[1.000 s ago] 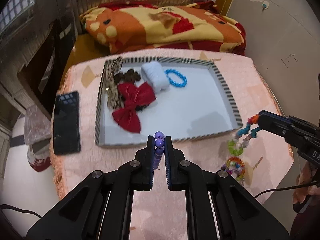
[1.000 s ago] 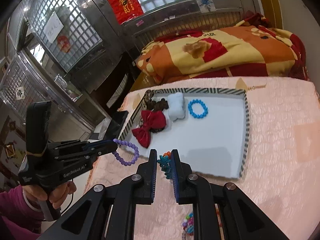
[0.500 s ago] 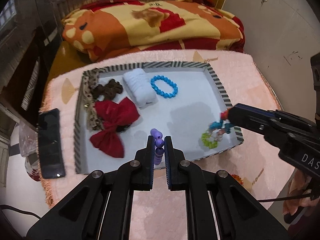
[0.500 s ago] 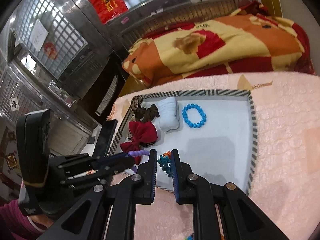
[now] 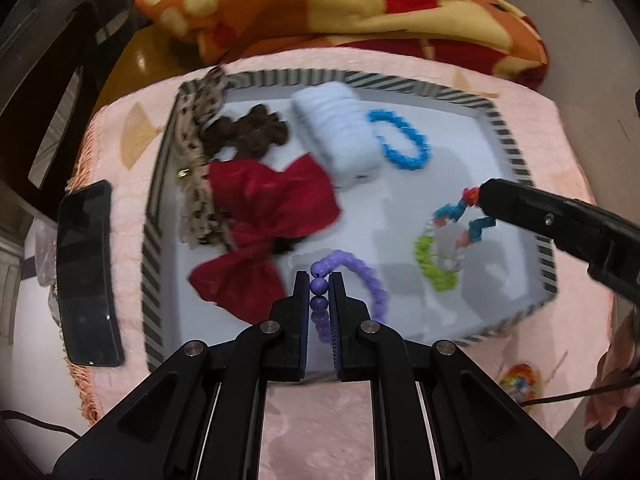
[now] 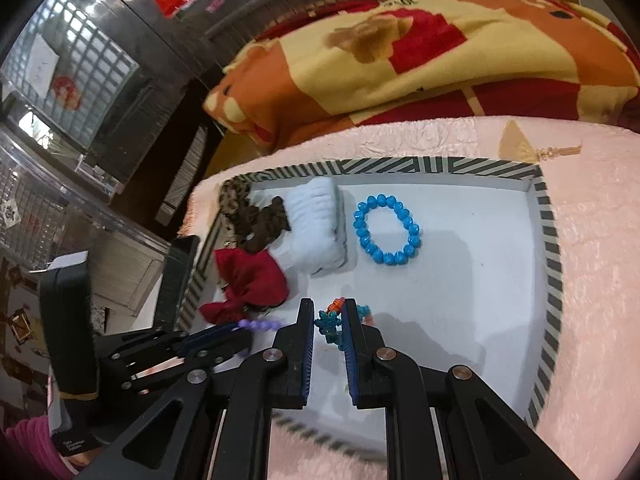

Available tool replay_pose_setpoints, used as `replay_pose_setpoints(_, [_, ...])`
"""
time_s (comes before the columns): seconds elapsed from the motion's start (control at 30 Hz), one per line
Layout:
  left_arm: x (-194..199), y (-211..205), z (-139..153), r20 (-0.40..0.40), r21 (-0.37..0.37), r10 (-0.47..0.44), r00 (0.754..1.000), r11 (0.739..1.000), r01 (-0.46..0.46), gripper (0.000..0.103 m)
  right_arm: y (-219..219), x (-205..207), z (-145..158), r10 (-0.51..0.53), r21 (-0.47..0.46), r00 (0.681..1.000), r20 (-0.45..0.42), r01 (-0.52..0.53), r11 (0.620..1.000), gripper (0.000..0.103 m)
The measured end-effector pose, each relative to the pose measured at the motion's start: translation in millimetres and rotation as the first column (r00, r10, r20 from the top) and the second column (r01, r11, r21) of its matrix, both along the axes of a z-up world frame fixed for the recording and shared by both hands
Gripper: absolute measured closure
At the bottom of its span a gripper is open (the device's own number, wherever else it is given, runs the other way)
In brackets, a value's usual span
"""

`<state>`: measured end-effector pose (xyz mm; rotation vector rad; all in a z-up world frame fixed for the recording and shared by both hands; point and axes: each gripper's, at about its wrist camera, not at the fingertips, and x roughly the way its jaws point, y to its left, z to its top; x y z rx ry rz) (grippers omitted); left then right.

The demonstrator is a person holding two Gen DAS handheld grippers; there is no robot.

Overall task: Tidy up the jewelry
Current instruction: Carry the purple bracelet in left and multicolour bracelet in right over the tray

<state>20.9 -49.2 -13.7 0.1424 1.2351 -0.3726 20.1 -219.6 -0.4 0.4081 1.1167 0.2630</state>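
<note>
My left gripper is shut on a purple bead bracelet and holds it over the near part of the white tray with a striped rim. My right gripper is shut on a multicolour bead bracelet, also low over the tray; in the left wrist view that bracelet hangs from it with its green part touching the tray floor. The right gripper shows in the left wrist view, the left gripper in the right wrist view.
In the tray lie a blue bead bracelet, a white scrunchie, a red bow, a brown scrunchie and a leopard-print band. A black phone lies left of the tray. Another colourful bracelet lies on the pink cloth at right.
Both grippers have moved forward and down over the tray with their bracelets. The multicolour bracelet now hangs inside the tray instead of beside it.
</note>
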Motion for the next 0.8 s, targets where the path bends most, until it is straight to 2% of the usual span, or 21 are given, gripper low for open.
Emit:
replay_pose_setpoints(0.4, [20.2,17.3,-15.2,-0.017,0.012,0.043,0.999,0.999,-0.043,0.095,9.7,38.4,-38.6,0.006,0.004,0.996,-0.084,-0.006,1.000,0.090])
replay_pose_setpoints(0.53, [20.7,16.4,-16.8,-0.028,0.011,0.045,0.999,0.999,-0.045,0.095,8.8,39.5,-45.4,0.014,0.059,0.992,-0.123,-0.007,0.998,0.090])
replay_pose_setpoints(0.6, [21.7,17.2,-18.2,-0.030,0.010,0.048,0.998,0.999,-0.048,0.095,6.9,36.4,-43.0,0.010,0.051,0.993,-0.120,-0.004,0.999,0.087])
replay_pose_setpoints(0.73, [18.5,15.7,-15.8,-0.016,0.014,0.048,0.999,0.999,-0.047,0.095,-2.9,25.7,-33.2,-0.016,0.051,0.995,-0.103,0.022,0.998,0.074])
replay_pose_setpoints(0.8, [16.8,15.5,-13.5,-0.018,0.004,0.053,0.998,0.999,-0.053,0.093,-6.4,19.9,-27.8,-0.026,0.052,0.995,-0.094,0.031,0.998,0.074])
